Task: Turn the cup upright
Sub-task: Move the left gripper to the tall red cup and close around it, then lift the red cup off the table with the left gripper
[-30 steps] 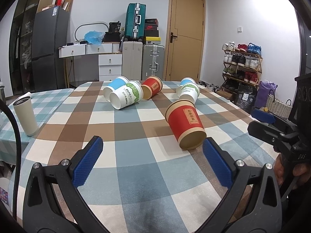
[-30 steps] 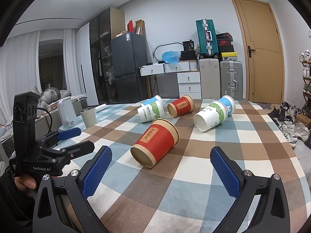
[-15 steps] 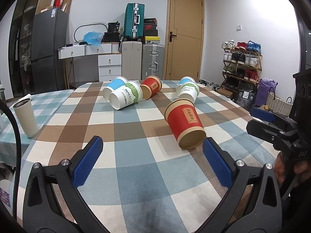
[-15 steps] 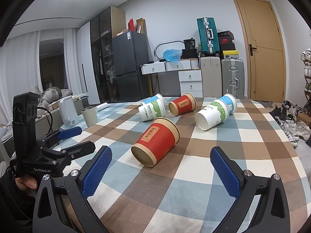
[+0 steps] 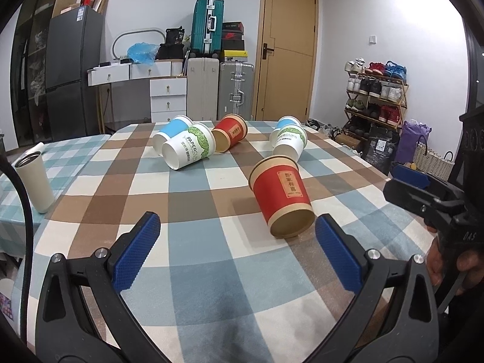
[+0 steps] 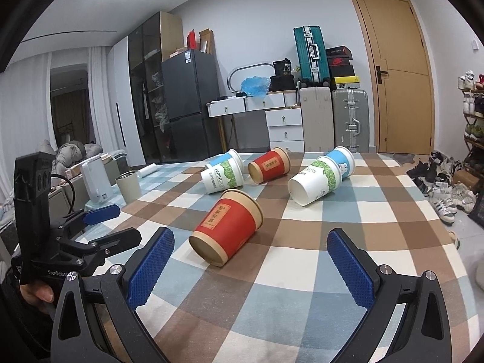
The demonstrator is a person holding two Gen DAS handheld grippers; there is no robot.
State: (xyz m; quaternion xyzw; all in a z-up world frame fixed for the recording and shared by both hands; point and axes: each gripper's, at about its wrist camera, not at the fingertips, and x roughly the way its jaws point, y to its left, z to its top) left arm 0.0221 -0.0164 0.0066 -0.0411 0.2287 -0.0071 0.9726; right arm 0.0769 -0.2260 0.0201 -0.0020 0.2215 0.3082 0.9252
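Note:
A red paper cup (image 5: 281, 195) lies on its side on the checked tablecloth, its base end toward me; it also shows in the right wrist view (image 6: 227, 227). My left gripper (image 5: 237, 243) is open and empty, just short of it, the cup near the right finger. My right gripper (image 6: 249, 260) is open and empty, the cup near its left finger. Each gripper shows in the other's view: the right gripper (image 5: 423, 187), the left gripper (image 6: 96, 227).
Several more paper cups lie on their sides farther back: a white-green cup (image 5: 189, 149), a second red cup (image 5: 230, 133), another white-green cup (image 6: 314, 184). A beige tumbler (image 5: 34, 180) stands upright at the left. The table edge (image 5: 378, 169) drops off at the right.
Both grippers have drifted slightly; the views shifted a little. The cups have not moved and both grippers stay open.

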